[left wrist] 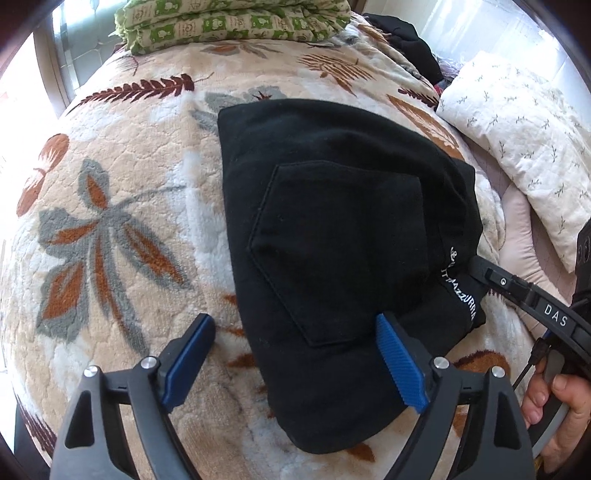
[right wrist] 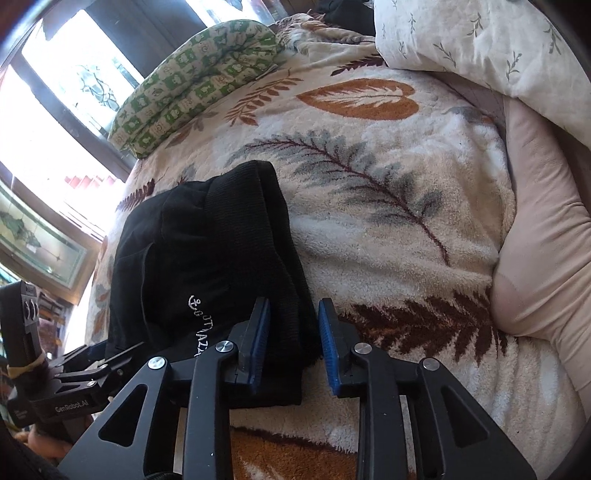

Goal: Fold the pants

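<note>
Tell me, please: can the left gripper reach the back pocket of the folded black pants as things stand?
Probably yes. The left gripper hangs open right over the black pants, its jaws astride the near edge. The back pocket faces up with nothing on it.

- One pair of black pants [left wrist: 332, 236], folded into a single bundle.
- One leaf-print blanket [left wrist: 129, 184].
- One green patterned quilt [left wrist: 236, 22], folded.
- One white sprigged pillow [left wrist: 517, 147].
- Two grippers: left gripper [left wrist: 295, 354], right gripper [right wrist: 295, 347].
- One hand [left wrist: 557, 402] showing.
</note>
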A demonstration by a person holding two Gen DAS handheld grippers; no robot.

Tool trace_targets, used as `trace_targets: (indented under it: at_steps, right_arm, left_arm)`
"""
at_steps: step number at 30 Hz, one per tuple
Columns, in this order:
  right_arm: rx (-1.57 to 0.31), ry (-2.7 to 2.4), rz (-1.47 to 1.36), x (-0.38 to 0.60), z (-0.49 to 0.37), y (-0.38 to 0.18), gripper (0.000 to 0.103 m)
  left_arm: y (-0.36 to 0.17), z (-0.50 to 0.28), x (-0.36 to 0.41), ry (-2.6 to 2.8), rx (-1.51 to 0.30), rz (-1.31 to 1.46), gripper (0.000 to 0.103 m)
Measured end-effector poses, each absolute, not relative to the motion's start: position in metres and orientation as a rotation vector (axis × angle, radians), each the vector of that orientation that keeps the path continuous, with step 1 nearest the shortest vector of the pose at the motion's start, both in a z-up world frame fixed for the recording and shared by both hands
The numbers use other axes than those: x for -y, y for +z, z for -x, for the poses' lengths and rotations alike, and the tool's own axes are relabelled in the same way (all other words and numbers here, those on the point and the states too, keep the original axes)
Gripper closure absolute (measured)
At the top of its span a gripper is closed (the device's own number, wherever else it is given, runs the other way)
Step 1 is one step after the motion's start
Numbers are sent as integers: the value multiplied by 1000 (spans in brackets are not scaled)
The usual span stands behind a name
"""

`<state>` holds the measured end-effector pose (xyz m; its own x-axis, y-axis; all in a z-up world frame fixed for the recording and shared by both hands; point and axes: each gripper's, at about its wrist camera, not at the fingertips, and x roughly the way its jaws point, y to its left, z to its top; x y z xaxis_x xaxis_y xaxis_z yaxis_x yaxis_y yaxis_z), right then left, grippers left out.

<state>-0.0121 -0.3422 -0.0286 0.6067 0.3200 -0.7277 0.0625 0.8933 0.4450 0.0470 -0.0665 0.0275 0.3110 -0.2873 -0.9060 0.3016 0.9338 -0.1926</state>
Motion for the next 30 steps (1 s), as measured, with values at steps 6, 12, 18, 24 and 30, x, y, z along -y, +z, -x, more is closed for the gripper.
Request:
trace_targets:
  at_steps: [6, 12, 18, 24, 30]
  right_arm:
    - [-835, 105, -450, 356, 16, 6, 66]
    - [-753, 139, -522, 367, 4, 25, 48]
    - [-807, 243, -533, 347, -43, 21, 55]
    - [-919, 214, -396, 320, -83, 4, 85]
    - [-942, 159, -359, 320, -89, -13, 86]
  left_arm:
    - [53, -43, 57, -409, -1145, 30, 17]
    - [70, -64, 55, -425, -1083, 64, 21]
    - [69, -108, 68, -360, -1094, 20, 27]
    - [47, -131, 80, -316, -1153, -24, 26]
    - [30, -136, 69, -322, -1186, 46, 22]
